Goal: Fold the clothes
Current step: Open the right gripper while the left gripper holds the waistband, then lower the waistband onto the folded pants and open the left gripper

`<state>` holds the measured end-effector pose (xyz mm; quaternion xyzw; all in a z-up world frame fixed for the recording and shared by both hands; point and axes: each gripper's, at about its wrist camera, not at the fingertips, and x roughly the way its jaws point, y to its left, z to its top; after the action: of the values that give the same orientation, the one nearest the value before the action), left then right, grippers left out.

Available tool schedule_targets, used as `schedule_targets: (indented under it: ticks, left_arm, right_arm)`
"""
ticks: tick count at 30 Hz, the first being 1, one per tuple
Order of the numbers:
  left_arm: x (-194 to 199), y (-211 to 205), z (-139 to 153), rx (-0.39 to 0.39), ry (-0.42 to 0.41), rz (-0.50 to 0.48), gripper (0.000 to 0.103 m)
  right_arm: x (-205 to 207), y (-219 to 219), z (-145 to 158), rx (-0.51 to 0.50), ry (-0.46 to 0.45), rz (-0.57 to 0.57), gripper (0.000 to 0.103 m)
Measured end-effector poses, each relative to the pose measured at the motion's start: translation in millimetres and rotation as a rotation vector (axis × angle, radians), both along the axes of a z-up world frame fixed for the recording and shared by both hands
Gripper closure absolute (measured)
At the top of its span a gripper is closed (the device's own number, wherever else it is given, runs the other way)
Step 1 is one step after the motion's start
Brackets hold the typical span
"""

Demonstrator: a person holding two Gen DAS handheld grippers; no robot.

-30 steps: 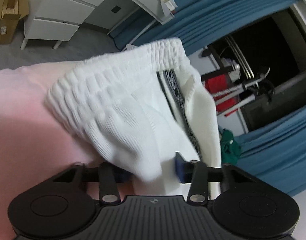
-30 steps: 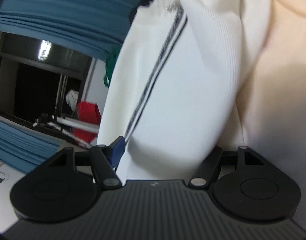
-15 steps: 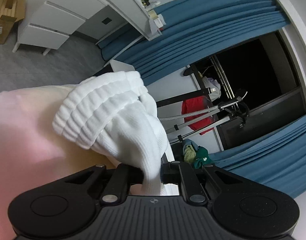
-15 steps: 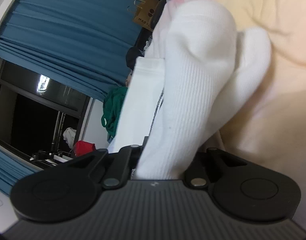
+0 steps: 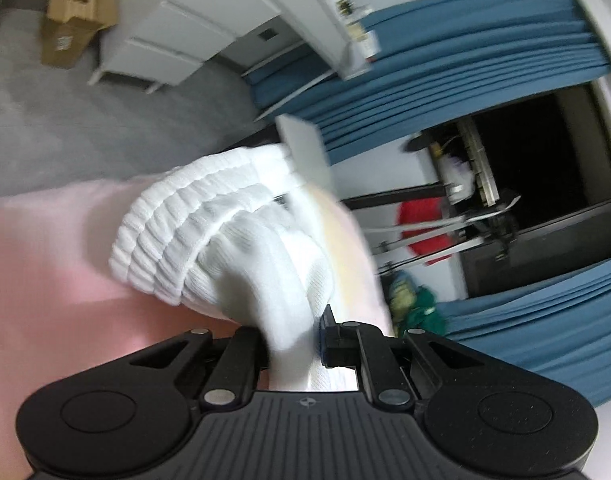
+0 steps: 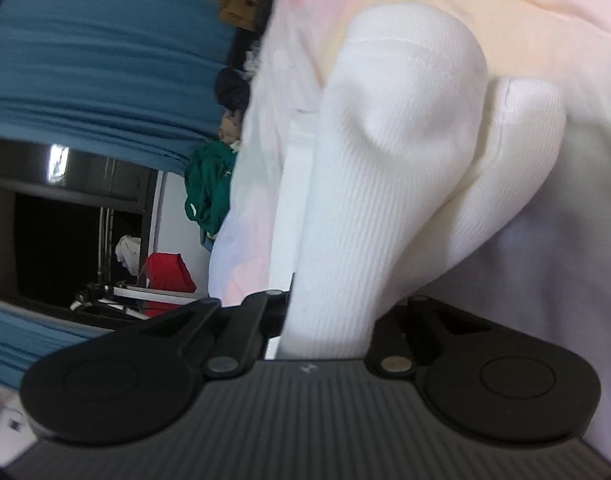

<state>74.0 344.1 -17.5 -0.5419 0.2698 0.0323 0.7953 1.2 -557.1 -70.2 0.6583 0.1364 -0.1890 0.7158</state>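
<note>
A white ribbed garment with an elastic waistband (image 5: 193,232) lies bunched on a pink and yellow sheet (image 5: 45,264). My left gripper (image 5: 295,338) is shut on the white fabric just below the waistband. In the right wrist view the same white garment (image 6: 385,168) bulges up in two rounded folds, and my right gripper (image 6: 329,320) is shut on its lower part. The fabric hides the fingertips of both grippers.
A white drawer unit (image 5: 165,48) and a cardboard box (image 5: 73,20) stand on the grey floor. Blue curtains (image 5: 445,60) hang beside a dark window. A green garment (image 6: 209,184) and a red one (image 6: 165,276) lie beyond the bed edge.
Both grippers closed on the white garment, which went from spread out to bunched into tight folds. The left view has since swung, bringing more of the floor and box into sight.
</note>
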Motion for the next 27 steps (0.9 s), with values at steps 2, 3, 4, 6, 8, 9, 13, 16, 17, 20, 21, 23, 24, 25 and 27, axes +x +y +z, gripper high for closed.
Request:
schedule_targets:
  ticks: [2,3,4,6,8,9,13,16,17,20,21,23,24,25,27]
  left_arm:
    - [-6.5,3.8,-7.2,-0.042,0.029,0.002,0.091]
    - [-9.2,5.5,-10.4,-0.057,0.035,0.001,0.090]
    - [-10.6,6.5,-12.2,-0.049,0.040,-0.005,0.089]
    - [-12.8,5.9,-12.8,-0.009,0.061,-0.025,0.086]
    - [-16.1,5.7,-13.2,0.015,0.073,-0.044,0.081]
    - [-18.5,5.9,-13.4,0.018,0.075,-0.054,0.075]
    - [-29.1,2.4,-11.1,0.065,0.097,-0.092,0.058]
    - [-38.9,-11.5,-2.8,0.197,0.152,-0.101,0.043]
    - [-42.9,-18.1,2.3,0.267,0.168,-0.093,0.037]
    - [-52.0,-46.5,20.9,0.497,0.185,-0.102,0.027]
    - [-55.8,-55.5,25.0,0.549,0.177,-0.109,0.026]
    - [-59.5,-74.4,34.0,0.627,0.143,-0.136,0.024]
    - [-60.5,-83.5,38.3,0.668,0.127,-0.152,0.024]
    - [-60.5,-93.7,41.5,0.712,0.112,-0.165,0.023]
    - [-61.7,-111.6,45.0,0.769,0.075,-0.194,0.023]
  right_arm:
    - [-13.7,2.5,-9.9,0.053,0.032,-0.007,0.091]
    - [-18.1,4.1,-14.9,0.077,0.034,-0.013,0.091]
    - [-21.8,5.9,-19.8,0.101,0.033,-0.019,0.091]
    - [-27.0,8.7,-26.6,0.136,0.025,-0.028,0.091]
    - [-27.3,9.4,-27.9,0.139,0.020,-0.024,0.090]
    - [-26.2,9.0,-28.1,0.134,0.024,-0.017,0.089]
    - [-28.8,4.9,-37.6,0.187,0.032,-0.021,0.085]
    - [-31.6,2.8,-41.2,0.200,0.021,-0.034,0.073]
    - [-31.4,2.1,-41.2,0.192,0.011,-0.029,0.063]
    - [-29.6,-0.2,-37.7,0.140,0.004,-0.033,0.057]
    - [-31.4,-0.5,-39.2,0.138,0.000,-0.048,0.057]
    - [-36.0,-1.7,-45.0,0.154,-0.016,-0.084,0.056]
    - [-39.9,-3.0,-48.5,0.165,-0.026,-0.113,0.057]
    - [-42.8,-3.8,-50.5,0.166,-0.034,-0.141,0.057]
    - [-45.5,-5.9,-52.8,0.158,-0.044,-0.172,0.057]
